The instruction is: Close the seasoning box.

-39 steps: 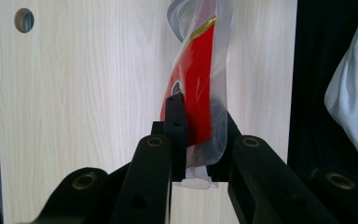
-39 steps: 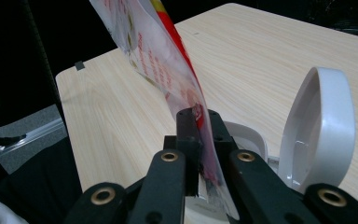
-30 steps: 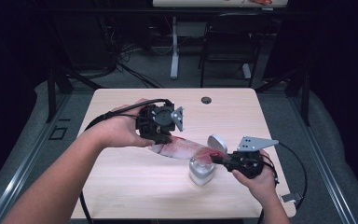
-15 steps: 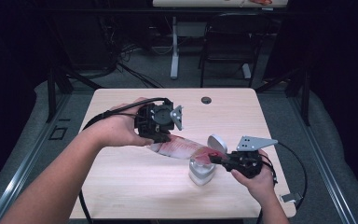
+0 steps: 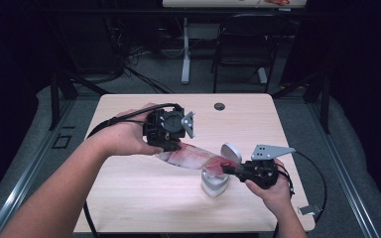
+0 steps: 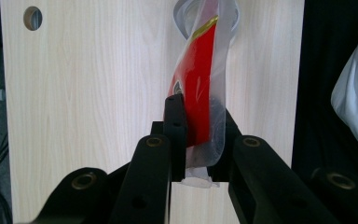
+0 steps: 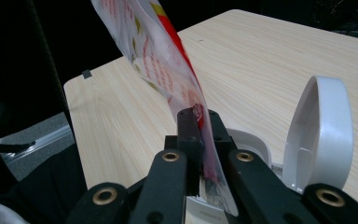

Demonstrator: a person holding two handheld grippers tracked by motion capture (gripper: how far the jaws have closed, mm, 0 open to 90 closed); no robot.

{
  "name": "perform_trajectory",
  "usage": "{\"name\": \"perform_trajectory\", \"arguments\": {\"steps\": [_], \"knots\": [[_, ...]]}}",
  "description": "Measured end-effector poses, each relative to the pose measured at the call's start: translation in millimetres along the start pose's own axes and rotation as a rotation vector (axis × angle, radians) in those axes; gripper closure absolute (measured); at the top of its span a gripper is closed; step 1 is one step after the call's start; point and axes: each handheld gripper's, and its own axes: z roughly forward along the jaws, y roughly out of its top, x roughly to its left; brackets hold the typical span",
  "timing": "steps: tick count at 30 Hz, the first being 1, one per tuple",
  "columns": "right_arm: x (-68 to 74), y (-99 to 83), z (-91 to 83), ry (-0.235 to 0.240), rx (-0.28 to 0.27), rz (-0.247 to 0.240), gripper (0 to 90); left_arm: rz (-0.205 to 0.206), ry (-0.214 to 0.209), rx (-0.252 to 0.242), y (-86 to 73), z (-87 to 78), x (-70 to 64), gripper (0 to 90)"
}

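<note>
A red and clear plastic packet [image 5: 191, 156] is stretched between both grippers above the table. My left gripper [image 5: 171, 145] is shut on the packet's left end; in the left gripper view the packet [image 6: 200, 93] runs up from between the black jaws. My right gripper [image 5: 228, 169] is shut on its right end, and in the right gripper view the packet [image 7: 161, 60] rises up and to the left from the jaws. Below the right end stands a white container [image 5: 214, 182] with its round lid [image 5: 231, 151] flipped open. The same lid [image 7: 319, 133] stands upright beside my right jaws.
The light wood table [image 5: 129, 198] has a round cable hole [image 5: 220, 106] near its far edge. A cable [image 5: 317, 173] trails from the right gripper off the table's right side. A chair and desk legs stand on the dark floor beyond the table.
</note>
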Motion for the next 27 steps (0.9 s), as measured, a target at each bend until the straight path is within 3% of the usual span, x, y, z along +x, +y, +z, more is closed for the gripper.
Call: {"name": "perform_trajectory", "arguments": {"steps": [4, 27], "knots": [[1.0, -0.6, 2.9, -0.026, 0.019, -0.015, 88.4, 0.003, 0.002, 0.01, 1.9, 1.1, -0.2, 81.0], [0.0, -1.0, 2.4, -0.021, 0.022, -0.012, 88.4, 0.004, 0.0, -0.003, 2.2, 0.6, 0.0, 80.7]]}}
